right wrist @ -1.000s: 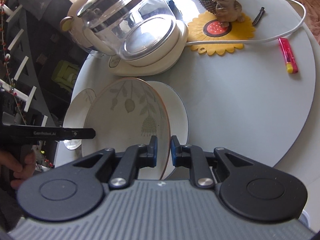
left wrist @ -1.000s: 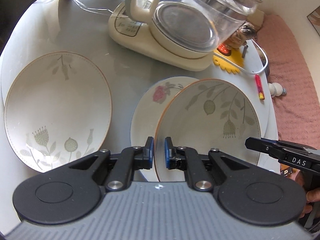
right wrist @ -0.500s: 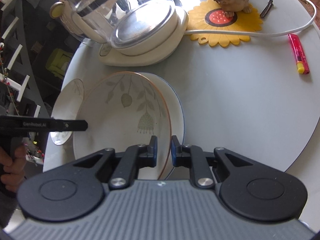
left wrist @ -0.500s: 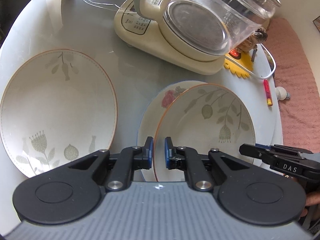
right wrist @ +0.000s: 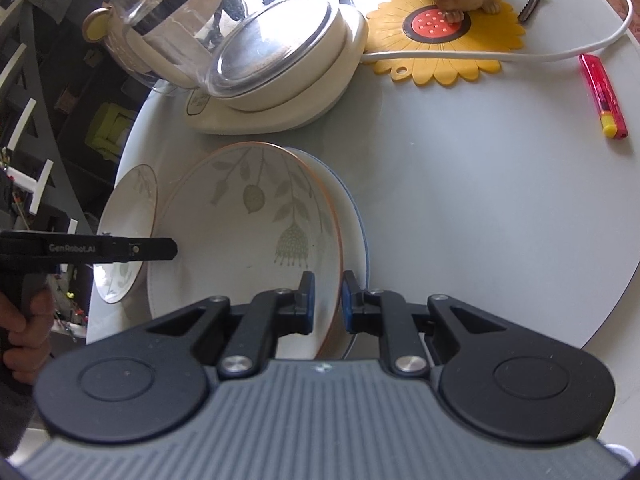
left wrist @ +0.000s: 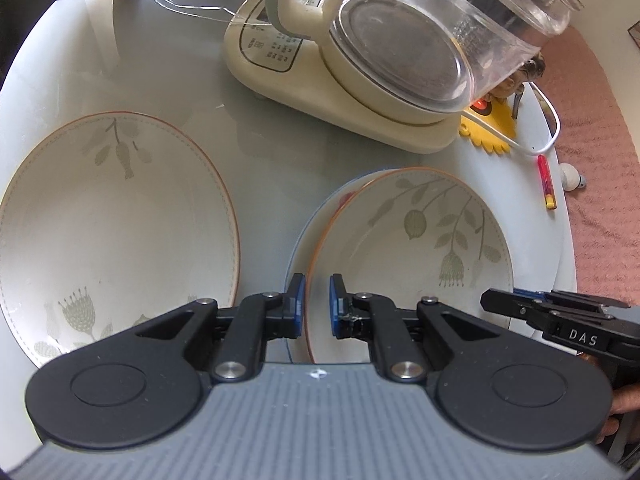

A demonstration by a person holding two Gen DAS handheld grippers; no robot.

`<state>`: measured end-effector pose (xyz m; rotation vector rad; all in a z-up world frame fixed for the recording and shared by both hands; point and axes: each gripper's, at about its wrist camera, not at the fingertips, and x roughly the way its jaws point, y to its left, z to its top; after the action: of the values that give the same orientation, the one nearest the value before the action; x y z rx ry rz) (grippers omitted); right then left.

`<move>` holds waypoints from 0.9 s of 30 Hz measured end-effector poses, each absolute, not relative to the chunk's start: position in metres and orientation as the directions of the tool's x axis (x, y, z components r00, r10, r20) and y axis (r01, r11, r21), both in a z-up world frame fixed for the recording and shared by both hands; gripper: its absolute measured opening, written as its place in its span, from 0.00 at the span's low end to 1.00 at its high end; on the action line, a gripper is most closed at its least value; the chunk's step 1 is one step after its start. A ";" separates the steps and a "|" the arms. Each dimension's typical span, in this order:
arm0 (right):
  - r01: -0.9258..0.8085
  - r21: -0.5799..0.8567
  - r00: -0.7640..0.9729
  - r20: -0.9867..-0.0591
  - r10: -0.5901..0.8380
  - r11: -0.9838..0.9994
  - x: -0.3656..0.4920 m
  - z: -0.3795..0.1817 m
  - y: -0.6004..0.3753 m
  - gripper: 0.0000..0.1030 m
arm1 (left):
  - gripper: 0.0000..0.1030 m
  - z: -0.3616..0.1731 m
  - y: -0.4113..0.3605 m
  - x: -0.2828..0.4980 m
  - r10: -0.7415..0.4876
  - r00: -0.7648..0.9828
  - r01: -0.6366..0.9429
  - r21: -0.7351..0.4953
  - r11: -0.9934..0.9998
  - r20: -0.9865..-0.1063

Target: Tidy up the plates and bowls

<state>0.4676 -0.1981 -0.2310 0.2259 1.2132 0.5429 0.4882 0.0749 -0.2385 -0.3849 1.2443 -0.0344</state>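
A leaf-patterned bowl with an orange rim rests almost flat on a blue-rimmed plate on the round table. My left gripper pinches the bowl's left rim and my right gripper pinches its right rim. The bowl and plate show in the right wrist view too. A second leaf-patterned bowl sits to the left; it also shows in the right wrist view.
An electric glass kettle on a cream base stands behind the dishes. A yellow flower mat with a dog figurine, a white cable, a hair clip and a red lighter lie at the right. The table edge is near.
The held bowl has come down from a steep tilt until it lies nearly flat over the blue-rimmed plate, hiding its rose pattern. Both grippers moved down with it.
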 end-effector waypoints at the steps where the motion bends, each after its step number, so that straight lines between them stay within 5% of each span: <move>1: -0.272 0.447 0.243 -0.825 0.510 0.852 0.468 -0.232 -0.198 0.16 | 0.12 -0.238 0.075 0.489 -0.233 0.331 -0.179 -0.303 0.936 -0.914; 27: -0.288 0.407 0.272 -0.833 0.482 0.867 0.461 -0.236 -0.189 0.15 | 0.13 -0.209 0.076 0.468 -0.257 0.405 -0.181 -0.353 0.918 -0.877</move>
<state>0.4606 -0.1890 -0.2360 0.1881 1.1882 0.5224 0.4679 0.0760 -0.2086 -0.4287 1.1628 -0.0503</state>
